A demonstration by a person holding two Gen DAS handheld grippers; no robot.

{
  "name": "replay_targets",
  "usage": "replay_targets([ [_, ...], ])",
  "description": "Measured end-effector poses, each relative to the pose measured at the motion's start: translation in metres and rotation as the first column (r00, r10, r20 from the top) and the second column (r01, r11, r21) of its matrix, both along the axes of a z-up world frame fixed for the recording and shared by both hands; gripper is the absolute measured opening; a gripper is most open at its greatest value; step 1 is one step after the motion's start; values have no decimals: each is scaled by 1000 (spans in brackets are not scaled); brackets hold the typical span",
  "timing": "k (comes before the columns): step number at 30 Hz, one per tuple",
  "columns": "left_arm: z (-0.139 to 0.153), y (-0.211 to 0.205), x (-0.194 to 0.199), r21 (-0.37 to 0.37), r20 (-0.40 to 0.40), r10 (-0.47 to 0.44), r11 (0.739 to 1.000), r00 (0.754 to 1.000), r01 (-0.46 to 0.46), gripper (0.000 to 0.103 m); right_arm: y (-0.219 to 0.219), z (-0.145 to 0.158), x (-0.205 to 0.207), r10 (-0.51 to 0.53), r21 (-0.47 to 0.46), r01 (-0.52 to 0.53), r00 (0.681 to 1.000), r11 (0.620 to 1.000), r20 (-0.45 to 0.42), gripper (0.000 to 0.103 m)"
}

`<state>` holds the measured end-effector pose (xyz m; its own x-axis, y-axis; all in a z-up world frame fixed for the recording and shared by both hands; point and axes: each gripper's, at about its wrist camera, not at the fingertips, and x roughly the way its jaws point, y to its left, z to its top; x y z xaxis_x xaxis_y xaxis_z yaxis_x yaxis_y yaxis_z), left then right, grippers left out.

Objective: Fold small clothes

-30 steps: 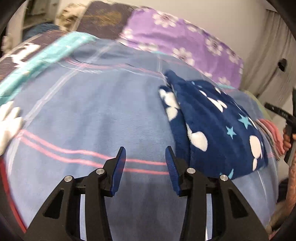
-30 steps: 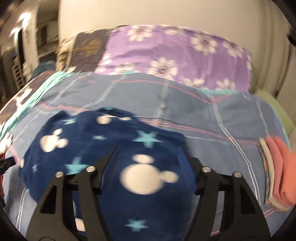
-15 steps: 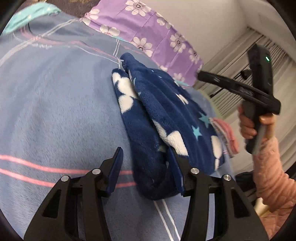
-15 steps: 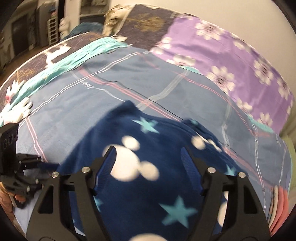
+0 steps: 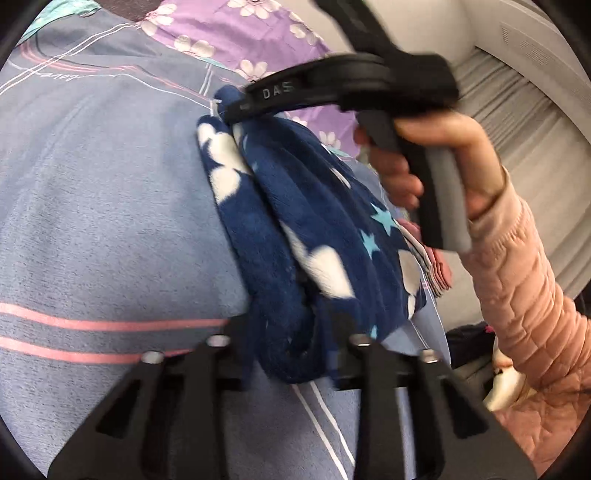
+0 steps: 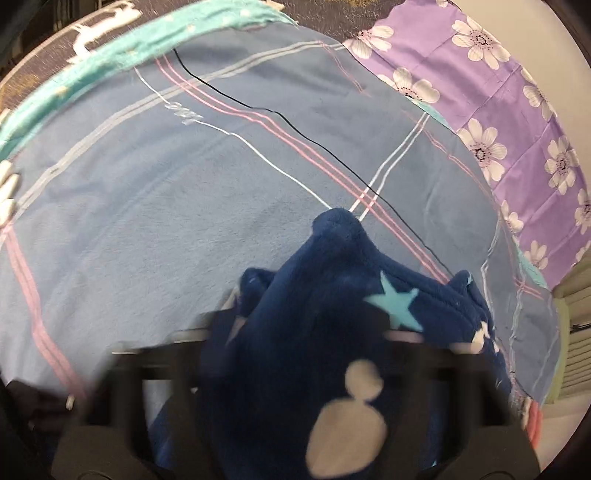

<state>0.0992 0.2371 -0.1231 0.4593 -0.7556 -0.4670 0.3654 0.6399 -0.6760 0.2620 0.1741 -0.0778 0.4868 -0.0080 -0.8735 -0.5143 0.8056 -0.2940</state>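
Observation:
A navy fleece garment (image 5: 314, 206) with white shapes and light-blue stars lies folded lengthwise on the blue striped bedsheet (image 5: 110, 184). My left gripper (image 5: 286, 332) sits at its near end, jaws closing with the bunched fabric filling the gap between them. My right gripper (image 5: 225, 109), held by a hand (image 5: 461, 155) in a pink sleeve, is shut on the garment's far corner. In the right wrist view the garment (image 6: 332, 280) rises in a peak between the blurred fingers of the right gripper (image 6: 306, 325).
A purple flowered quilt (image 5: 229, 33) lies along the far side of the bed, by the wall. A stack of folded pink and striped clothes (image 5: 439, 266) sits just right of the garment near the bed's edge. Open sheet (image 6: 184, 184) spreads to the left.
The left jaws have narrowed onto the garment's near end. The right gripper has swung across to the far corner and shut on it, lifting the fabric into a peak.

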Motion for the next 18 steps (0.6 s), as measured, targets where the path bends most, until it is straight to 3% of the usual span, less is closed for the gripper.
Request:
replay_targets([
  [1,2,-1,-2,6,15,-3,1000,1000,3,13,-7,9,3,-30,81,29,1000,996,2,9],
  [4,4,0,-6,-7,37,-3,1000,999,4,12,-20,30,5,-32,210,22,999,977,41,8],
  [6,3,4,-5,-48,41,-8,999,999,10,12,-27,30,10,-31,237,22,999,971,35,8],
  [8,1,6,-5,-74,32,-15,997,999,17,12,-26,17,16,6,218,2,999,976,-33,11],
  [9,0,6,-4,-73,27,-16,997,1000,18,12,-24,4,18,32,186,-15,996,982,-88,17],
  [10,-1,5,-4,-69,23,-17,997,1000,19,12,-24,-2,18,40,173,-22,994,985,-101,30],
  [11,-1,4,-4,-66,19,-17,998,1000,19,12,-24,-5,14,44,163,-29,995,986,-89,38],
  [12,-2,4,-2,-65,13,-17,998,1000,18,12,-23,-5,11,59,169,-44,995,985,-81,55],
  [13,-3,3,-1,-64,2,-18,998,1000,18,12,-21,-5,8,74,175,-59,994,983,-80,65],
  [15,-7,3,4,-65,-29,-21,998,999,19,14,-11,-6,0,112,144,-100,991,985,-78,65],
  [17,-8,2,11,-65,-36,-21,998,999,19,14,1,-15,-5,137,28,-135,989,990,-59,62],
  [18,-8,1,11,-62,-34,-20,998,999,18,14,9,-24,-9,155,-58,-156,987,986,-30,45],
])
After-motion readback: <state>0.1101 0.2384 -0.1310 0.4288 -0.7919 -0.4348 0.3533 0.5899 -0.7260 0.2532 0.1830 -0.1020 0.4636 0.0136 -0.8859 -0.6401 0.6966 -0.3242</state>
